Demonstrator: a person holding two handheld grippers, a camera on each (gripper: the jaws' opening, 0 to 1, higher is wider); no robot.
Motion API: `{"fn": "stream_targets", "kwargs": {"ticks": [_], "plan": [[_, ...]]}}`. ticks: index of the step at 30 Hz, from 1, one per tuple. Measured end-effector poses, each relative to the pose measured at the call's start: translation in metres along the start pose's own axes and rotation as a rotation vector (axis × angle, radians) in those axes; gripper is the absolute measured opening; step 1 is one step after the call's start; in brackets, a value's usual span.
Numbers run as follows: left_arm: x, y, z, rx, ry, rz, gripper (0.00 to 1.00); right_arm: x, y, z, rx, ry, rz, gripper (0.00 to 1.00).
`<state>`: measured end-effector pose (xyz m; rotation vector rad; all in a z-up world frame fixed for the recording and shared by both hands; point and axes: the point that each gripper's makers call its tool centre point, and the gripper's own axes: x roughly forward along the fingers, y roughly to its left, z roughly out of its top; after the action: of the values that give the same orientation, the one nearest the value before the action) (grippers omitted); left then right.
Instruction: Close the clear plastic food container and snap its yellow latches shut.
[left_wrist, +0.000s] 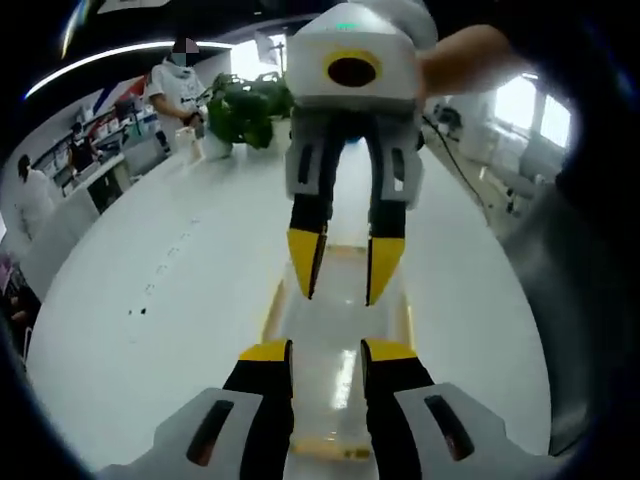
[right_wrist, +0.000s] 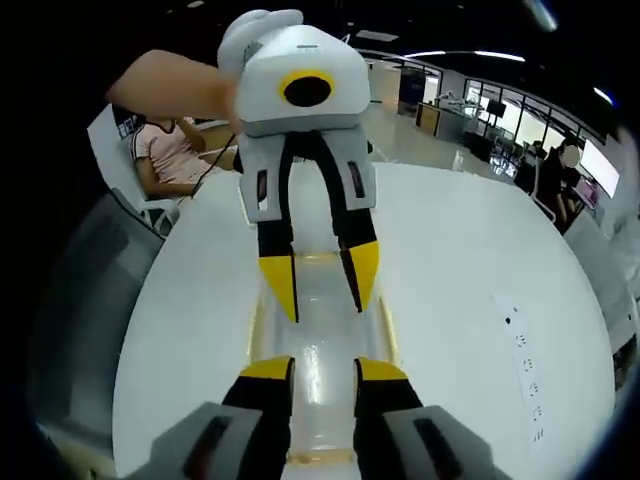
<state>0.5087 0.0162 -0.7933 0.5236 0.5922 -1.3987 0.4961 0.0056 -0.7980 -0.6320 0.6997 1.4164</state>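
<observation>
The clear container (left_wrist: 335, 330) lay on the white table (left_wrist: 180, 290) between the left gripper (left_wrist: 327, 352) and the right gripper (right_wrist: 322, 372), both with jaws apart. No writing was readable.

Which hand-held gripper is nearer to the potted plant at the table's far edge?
Right. The right hand-held gripper hangs over the end of the container toward the potted plant; the left hand-held gripper is at the opposite end.
</observation>
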Motion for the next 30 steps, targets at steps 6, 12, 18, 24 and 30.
{"fn": "stream_targets", "kwargs": {"ticks": [6,12,18,24,30], "plan": [[0.010,-0.008,-0.001,0.033,0.015,-0.011,0.24,0.007,-0.004,0.002,-0.009,0.000,-0.002,0.22],[0.011,-0.013,0.005,0.032,-0.003,-0.024,0.27,0.008,-0.007,0.008,-0.024,-0.010,-0.009,0.27],[0.012,-0.021,0.009,0.034,-0.021,-0.040,0.29,0.010,-0.011,0.008,-0.028,0.007,-0.007,0.32],[0.013,-0.029,0.005,0.029,-0.023,-0.047,0.32,0.013,-0.013,0.010,-0.041,0.035,0.016,0.43],[0.010,-0.035,0.009,-0.042,-0.078,-0.056,0.33,0.014,-0.016,0.010,-0.027,0.048,0.045,0.50]]}}
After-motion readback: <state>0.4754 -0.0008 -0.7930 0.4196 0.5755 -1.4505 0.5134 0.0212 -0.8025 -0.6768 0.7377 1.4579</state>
